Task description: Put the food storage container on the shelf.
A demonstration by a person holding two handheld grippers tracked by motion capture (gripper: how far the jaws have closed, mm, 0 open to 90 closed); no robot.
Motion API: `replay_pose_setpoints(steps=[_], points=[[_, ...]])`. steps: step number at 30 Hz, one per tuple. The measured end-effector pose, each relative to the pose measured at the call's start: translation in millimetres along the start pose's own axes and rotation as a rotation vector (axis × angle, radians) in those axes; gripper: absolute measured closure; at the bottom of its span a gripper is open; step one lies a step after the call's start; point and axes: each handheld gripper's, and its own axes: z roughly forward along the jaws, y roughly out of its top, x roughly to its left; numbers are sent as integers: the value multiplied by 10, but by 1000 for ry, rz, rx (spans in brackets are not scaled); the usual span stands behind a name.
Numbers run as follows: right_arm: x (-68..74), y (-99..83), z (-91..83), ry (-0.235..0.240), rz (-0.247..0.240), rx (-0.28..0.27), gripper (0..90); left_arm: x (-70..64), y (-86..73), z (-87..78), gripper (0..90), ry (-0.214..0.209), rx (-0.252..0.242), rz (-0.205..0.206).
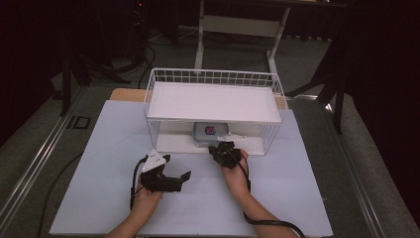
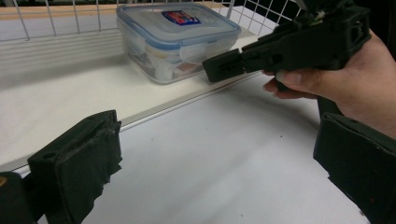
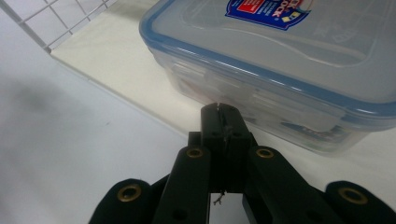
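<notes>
A clear food container (image 1: 207,133) with a blue-rimmed lid and a red-and-blue label sits on the lower board of a white wire rack (image 1: 214,77). In the right gripper view the container (image 3: 289,56) is close up. My right gripper (image 3: 223,112) is shut with nothing between its jaws, its tip right at the container's front side clip. I cannot tell whether it touches. From the left gripper view the container (image 2: 177,37) lies ahead, with a hand holding the right gripper (image 2: 224,67) beside it. My left gripper (image 2: 217,158) is open wide over the white table, empty.
The rack's upper white shelf (image 1: 213,101) overhangs the container, and wire walls close its sides and back. The lower board's front edge (image 2: 187,98) forms a small step up from the table sheet (image 1: 277,198). Desk legs and stands are behind the table.
</notes>
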Motion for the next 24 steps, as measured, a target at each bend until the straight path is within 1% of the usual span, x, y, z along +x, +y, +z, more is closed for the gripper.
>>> replay_pose_setpoints(steps=[3, 8, 10, 13, 19, 24], points=[[0, 33, 28, -15, -4, -4, 900, -6, 0, -4, 18, 1, -1, 1], [-10, 80, 68, -23, 20, -4, 900, -8, -4, -11, 18, -1, 1, 1], [-34, 99, 89, -33, 12, -9, 900, -9, -8, -11, 18, 2, -1, 4], [-52, 131, 110, -47, 23, -14, 899, -7, -8, -14, 18, -2, -1, 0], [-46, 138, 117, -37, 36, -15, 897, -7, -11, -10, 18, -1, -2, 2], [1, 109, 94, -36, 17, -22, 897, -17, -11, -14, 18, -1, -3, 6]])
